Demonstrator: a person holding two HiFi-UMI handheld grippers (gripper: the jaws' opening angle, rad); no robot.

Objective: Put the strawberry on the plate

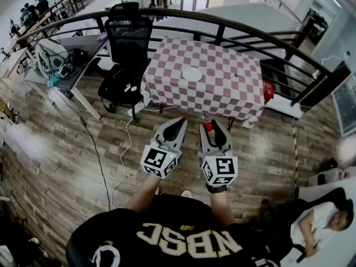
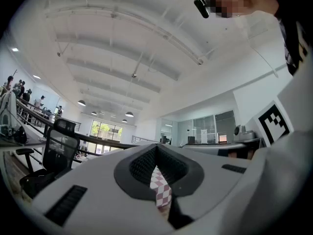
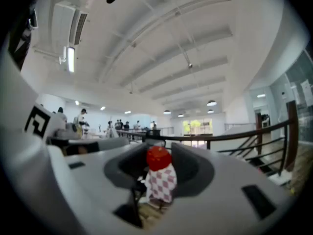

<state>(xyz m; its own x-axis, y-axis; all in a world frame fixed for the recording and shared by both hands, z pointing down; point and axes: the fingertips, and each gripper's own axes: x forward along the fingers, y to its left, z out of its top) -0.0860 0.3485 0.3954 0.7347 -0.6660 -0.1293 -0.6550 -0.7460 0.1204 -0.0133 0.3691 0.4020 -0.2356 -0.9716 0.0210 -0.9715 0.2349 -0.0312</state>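
Observation:
A red strawberry (image 1: 208, 126) sits between the jaws of my right gripper (image 1: 213, 125), which is shut on it and held in the air over the wooden floor. In the right gripper view the strawberry (image 3: 159, 158) fills the gap between the jaws of that gripper (image 3: 159, 161). A white plate (image 1: 192, 74) lies near the middle of the red-and-white checked table (image 1: 228, 93), well ahead of both grippers. My left gripper (image 1: 179, 122) hangs beside the right one, its jaws together and holding nothing; the left gripper view shows its tips (image 2: 156, 148) meeting.
A black office chair (image 1: 128, 43) stands at the table's left, beside a grey desk (image 1: 67, 65) with clutter. A curved dark railing (image 1: 250, 38) runs behind the table. A cable (image 1: 119, 160) trails over the floor. A person (image 1: 328, 221) sits at the bottom right.

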